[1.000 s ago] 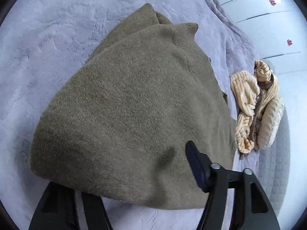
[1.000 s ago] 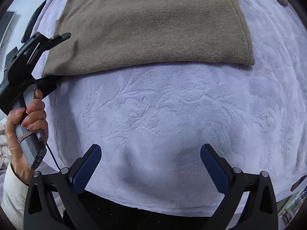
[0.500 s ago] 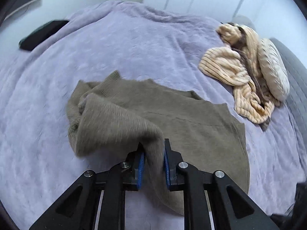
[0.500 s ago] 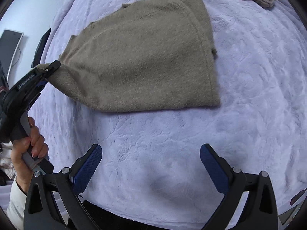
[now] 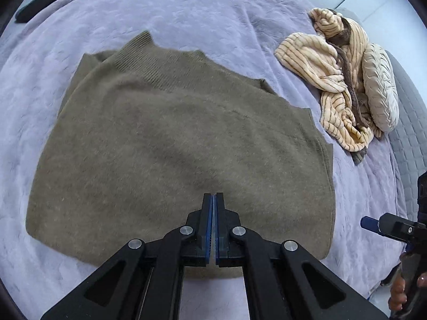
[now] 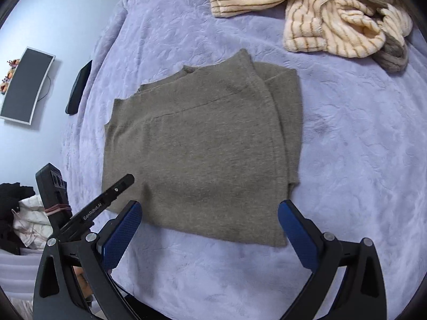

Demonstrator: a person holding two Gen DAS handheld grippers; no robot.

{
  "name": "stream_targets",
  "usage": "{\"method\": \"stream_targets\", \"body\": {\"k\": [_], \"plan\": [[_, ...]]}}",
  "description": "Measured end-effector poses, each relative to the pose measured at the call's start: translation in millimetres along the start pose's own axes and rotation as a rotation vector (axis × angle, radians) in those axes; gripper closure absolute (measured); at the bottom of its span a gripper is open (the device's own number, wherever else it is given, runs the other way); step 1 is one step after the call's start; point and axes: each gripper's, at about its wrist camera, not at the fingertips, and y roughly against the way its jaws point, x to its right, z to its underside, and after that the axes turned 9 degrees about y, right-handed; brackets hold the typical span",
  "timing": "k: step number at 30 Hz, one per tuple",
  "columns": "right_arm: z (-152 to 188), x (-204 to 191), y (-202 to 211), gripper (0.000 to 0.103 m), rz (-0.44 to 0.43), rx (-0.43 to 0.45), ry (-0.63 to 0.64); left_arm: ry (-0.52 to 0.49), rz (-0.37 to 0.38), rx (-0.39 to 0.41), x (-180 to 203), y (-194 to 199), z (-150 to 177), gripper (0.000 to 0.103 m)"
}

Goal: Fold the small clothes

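An olive-brown knit sweater point(image 5: 181, 144) lies folded flat on the lilac bedspread point(image 5: 202, 13); it also shows in the right wrist view point(image 6: 202, 146). My left gripper point(image 5: 213, 200) is shut with nothing between its pads and hovers over the sweater's near edge. In the right wrist view it point(image 6: 125, 181) is at the sweater's lower left corner. My right gripper point(image 6: 208, 221) is open and empty, just short of the sweater's near edge. It point(image 5: 371, 222) shows at the right edge of the left wrist view.
A heap of cream striped clothes point(image 5: 336, 80) and a quilted pillow point(image 5: 379, 90) lie beyond the sweater; the heap also shows in the right wrist view point(image 6: 320, 13). A dark flat object point(image 6: 78, 88) lies at the bed's left edge. A monitor point(image 6: 26, 85) is on the wall.
My left gripper carried a pinched fold across the sweater, let it go and shut empty. The sweater now lies flat and doubled over. My right gripper stayed open and came closer.
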Motion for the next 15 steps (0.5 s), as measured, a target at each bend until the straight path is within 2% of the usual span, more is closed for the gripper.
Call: {"method": "stream_targets", "body": {"k": [6,10,11,12,13,14,15], "plan": [[16,-45,-61,0.001,-0.083,-0.120,0.034,0.111,-0.029,-0.061,-58,18,15,0.102],[32,-69,-88,0.001,-0.124,-0.174,0.039,0.196,-0.033,-0.086,-95,24,19,0.102],[35,-75,-92,0.001,-0.130,-0.184,0.040,0.204,-0.037,-0.091,-100,25,19,0.095],[38,-79,-95,0.001,-0.135,-0.192,0.042,0.211,-0.041,-0.094,-104,26,20,0.080],[41,-83,-98,0.001,-0.136,-0.198,0.044,0.217,-0.045,-0.089,-108,28,21,0.027],[43,-86,-100,0.001,-0.137,-0.204,0.045,0.221,-0.061,-0.076,-110,30,22,0.003],[46,-90,-102,0.001,-0.138,-0.210,0.045,0.215,-0.073,-0.044,-110,36,24,0.002]]}}
